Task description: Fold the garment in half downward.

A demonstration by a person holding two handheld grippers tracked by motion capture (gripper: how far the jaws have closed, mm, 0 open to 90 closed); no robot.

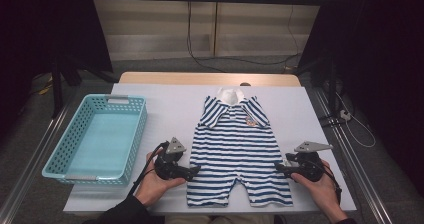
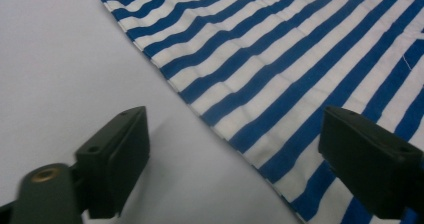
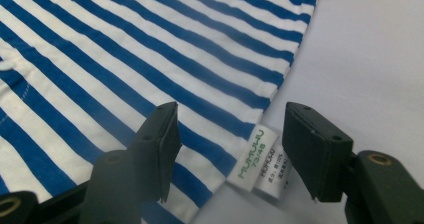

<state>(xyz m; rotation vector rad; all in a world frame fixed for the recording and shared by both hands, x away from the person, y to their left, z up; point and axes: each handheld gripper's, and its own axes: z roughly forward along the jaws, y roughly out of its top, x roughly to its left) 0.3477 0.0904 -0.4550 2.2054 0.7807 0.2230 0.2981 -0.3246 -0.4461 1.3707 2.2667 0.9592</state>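
Note:
A blue and white striped baby romper [image 1: 235, 144] lies flat on the white table cover, collar toward the far side. My left gripper [image 1: 196, 170] is at its left side seam near the leg, jaws open. In the left gripper view the left gripper [image 2: 235, 134] straddles the romper's edge [image 2: 280, 84], one jaw over bare table and the other over stripes. My right gripper [image 1: 278, 167] is at the right side seam. In the right gripper view the right gripper [image 3: 232, 134] stands open over the romper's hem [image 3: 150, 64], with a white sewn-in label [image 3: 252, 159] between the jaws.
A light blue plastic basket [image 1: 134, 139] with nothing in it stands at the left of the table. The white cover [image 1: 165, 104] runs bare between basket and romper. The table's front edge is close under both hands. Cables lie on the floor beyond.

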